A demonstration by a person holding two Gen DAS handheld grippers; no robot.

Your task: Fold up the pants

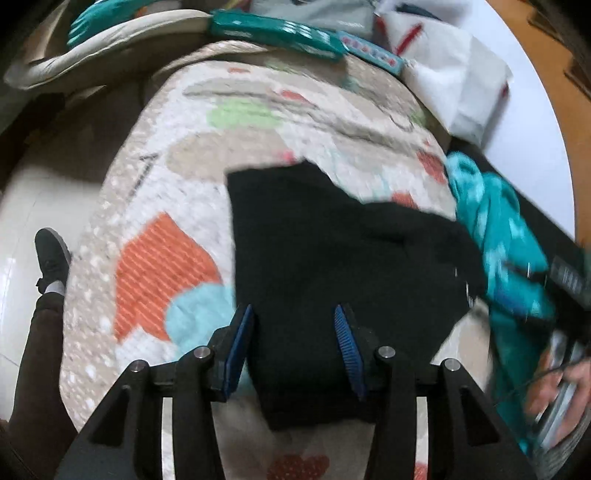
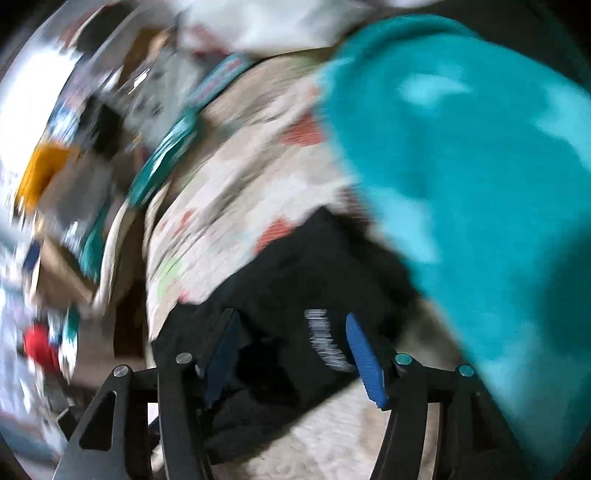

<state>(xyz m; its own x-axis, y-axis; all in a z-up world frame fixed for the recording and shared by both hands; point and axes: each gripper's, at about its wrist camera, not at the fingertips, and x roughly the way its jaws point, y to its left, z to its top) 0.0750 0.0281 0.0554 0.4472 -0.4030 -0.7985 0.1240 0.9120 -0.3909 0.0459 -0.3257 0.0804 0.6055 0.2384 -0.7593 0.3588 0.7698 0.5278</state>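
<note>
The black pants (image 1: 325, 254) lie partly folded on a patterned quilt (image 1: 177, 177). My left gripper (image 1: 293, 325) is open above the near part of the pants, its blue pads on either side of the cloth. In the blurred right wrist view the pants (image 2: 295, 280) lie under my right gripper (image 2: 291, 328), which is open, with a white label (image 2: 327, 343) between its fingers. I cannot tell whether either gripper touches the cloth.
A teal garment (image 1: 495, 229) lies to the right of the pants and fills the right of the right wrist view (image 2: 480, 166). Teal boxes (image 1: 280, 31) and white cloth (image 1: 458, 81) lie at the quilt's far end. My shoe (image 1: 51, 254) stands on the floor at left.
</note>
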